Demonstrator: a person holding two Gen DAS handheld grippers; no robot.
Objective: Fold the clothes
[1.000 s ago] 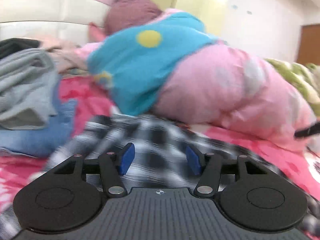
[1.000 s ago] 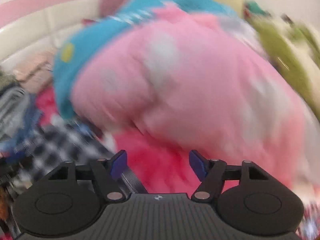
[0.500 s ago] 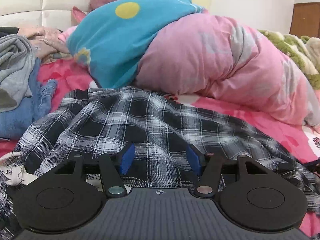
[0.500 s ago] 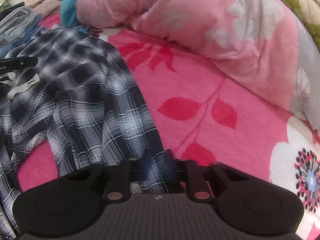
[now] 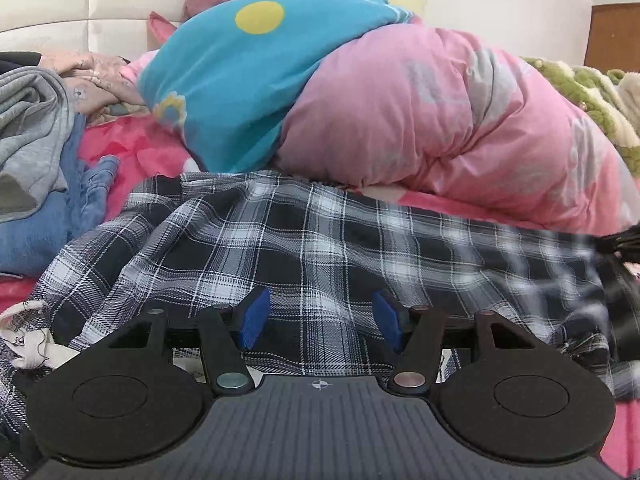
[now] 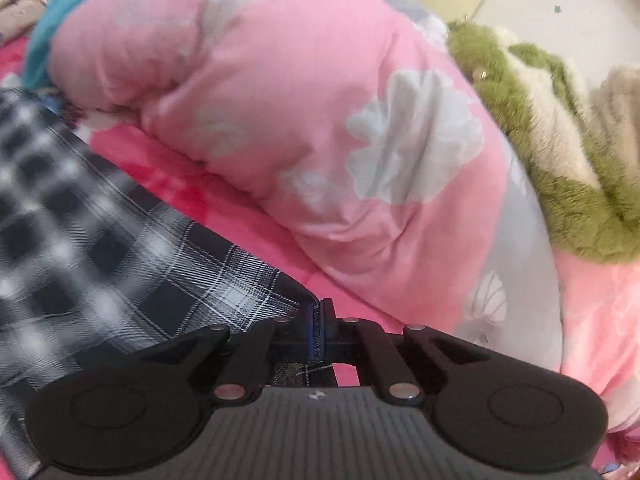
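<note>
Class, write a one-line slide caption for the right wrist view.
Right gripper, jaws shut on the plaid shirt's edge, beside a pink duvet.

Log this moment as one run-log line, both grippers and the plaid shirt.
left gripper: open over plaid shirt | right gripper: shut on shirt edge | fold: not started

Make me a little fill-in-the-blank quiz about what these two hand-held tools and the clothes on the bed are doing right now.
1. The right tool is shut on an edge of the ______ shirt.
2. The left tool hovers over that shirt with its blue pads standing ______.
3. Behind the shirt lies a puffy quilt that is mostly ______ with a blue part.
4. The grey garment lies on top of a ______ one.

Missing words: plaid; apart; pink; blue
</note>
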